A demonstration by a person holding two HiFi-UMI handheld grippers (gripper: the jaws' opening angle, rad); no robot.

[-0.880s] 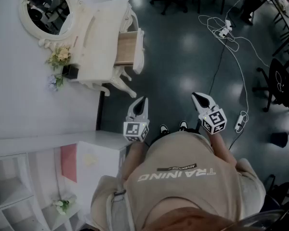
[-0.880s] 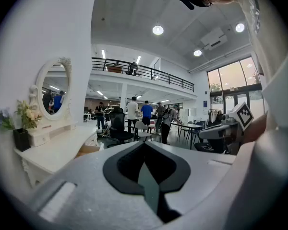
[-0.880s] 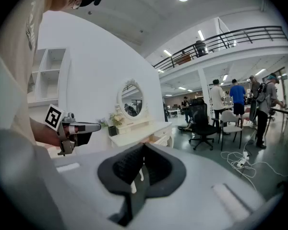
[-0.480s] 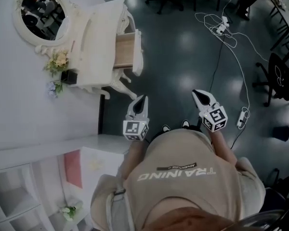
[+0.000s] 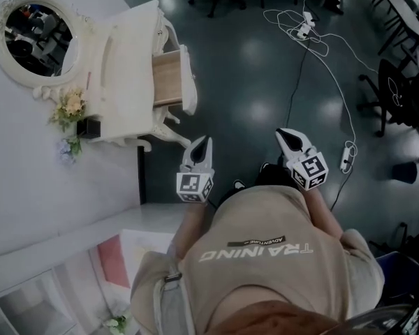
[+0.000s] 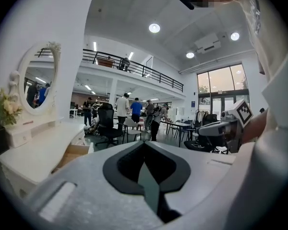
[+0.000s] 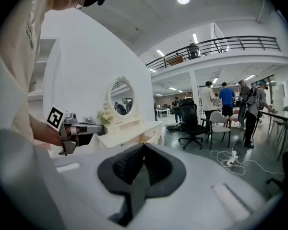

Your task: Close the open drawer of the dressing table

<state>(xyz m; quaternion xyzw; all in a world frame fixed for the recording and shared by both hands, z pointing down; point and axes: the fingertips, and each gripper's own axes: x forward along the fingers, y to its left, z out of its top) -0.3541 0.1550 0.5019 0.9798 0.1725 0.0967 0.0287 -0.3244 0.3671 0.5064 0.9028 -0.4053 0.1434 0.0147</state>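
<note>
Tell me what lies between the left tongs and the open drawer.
Head view: only bare dark floor between the left tongs and the open drawer; the dressing table's curved leg stands just beside that stretch.

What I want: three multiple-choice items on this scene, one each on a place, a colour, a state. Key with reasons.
1. In the head view, where is the open drawer of the dressing table?
A. Ahead and to the left of the left gripper
B. Between the two grippers
C. Behind the person
2. What colour is the drawer's inside?
A. Black
B. Light wood
C. Red
3. How do the jaws of the left gripper and the right gripper stand?
A. Wide apart
B. Clamped on the drawer front
C. Together, holding nothing
Key: 1 A, the drawer sticks out beyond the left gripper, apart from it; 2 B, tan boards show against the white dressing table; 3 C, each gripper view shows the jaws meeting with nothing between.
</note>
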